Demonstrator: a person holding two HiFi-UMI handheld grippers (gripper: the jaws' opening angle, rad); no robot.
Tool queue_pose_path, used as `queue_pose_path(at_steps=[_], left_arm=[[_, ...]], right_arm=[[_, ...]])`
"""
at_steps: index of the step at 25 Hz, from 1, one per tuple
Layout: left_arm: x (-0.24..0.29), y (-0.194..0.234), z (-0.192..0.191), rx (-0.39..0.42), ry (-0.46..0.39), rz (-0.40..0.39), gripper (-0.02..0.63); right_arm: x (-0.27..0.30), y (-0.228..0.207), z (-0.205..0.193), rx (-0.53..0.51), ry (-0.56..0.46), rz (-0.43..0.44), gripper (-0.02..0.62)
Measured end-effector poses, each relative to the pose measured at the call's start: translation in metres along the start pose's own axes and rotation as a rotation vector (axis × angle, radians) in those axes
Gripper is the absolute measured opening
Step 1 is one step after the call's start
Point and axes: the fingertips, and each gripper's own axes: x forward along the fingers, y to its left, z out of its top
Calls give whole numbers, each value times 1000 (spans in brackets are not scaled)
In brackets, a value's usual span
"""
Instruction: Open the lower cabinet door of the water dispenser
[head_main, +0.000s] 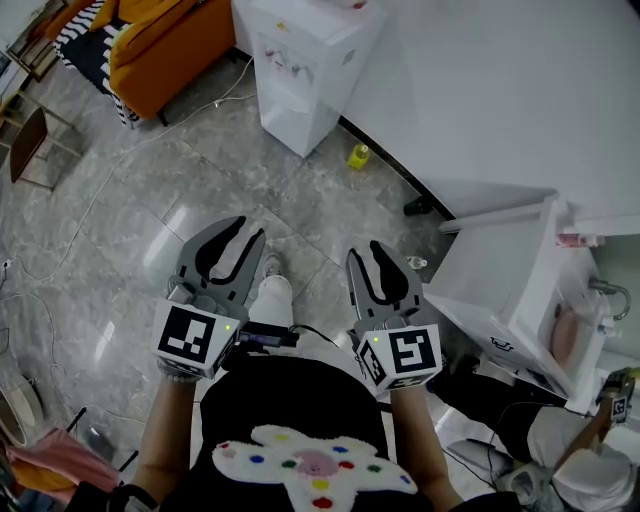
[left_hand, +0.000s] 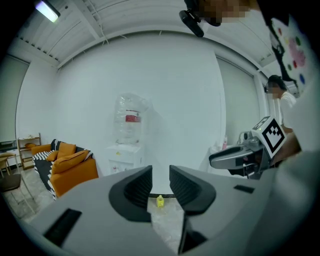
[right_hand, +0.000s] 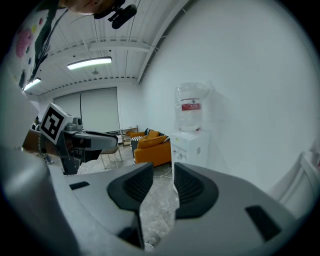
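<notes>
Well, left claw (head_main: 238, 233) and right claw (head_main: 367, 252) point forward side by side, narrowly parted, empty.

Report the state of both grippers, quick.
Left gripper: open, jaws apart, nothing between them.
Right gripper: open, jaws apart, holding nothing.

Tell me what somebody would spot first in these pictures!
Probably the two grey grippers held out side by side at the bottom of the head view, the left gripper and the right gripper, both with jaws apart and empty. Next comes the white water dispenser ahead against the wall, with a bright orange sofa to its left and a small yellow thing on the floor nearby.
</notes>
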Motion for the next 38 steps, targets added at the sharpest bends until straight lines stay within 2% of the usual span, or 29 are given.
queue_pose_path(at_steps=[11, 22, 28, 33, 38], left_arm=[[62, 64, 30, 11, -18, -34, 101], [102, 121, 38, 5, -15, -55, 101], [111, 133, 42, -1, -31, -73, 101], [113, 135, 32, -3, -5, -81, 99], [121, 136, 34, 0, -10, -79, 98]], right_arm=[[77, -19, 40, -15, 1, -27, 116], [142, -25, 57, -1, 13, -44, 116], [156, -23, 56, -2, 31, -53, 117], [158, -26, 49, 16, 46, -64, 116], [168, -32, 46, 20, 57, -46, 116]])
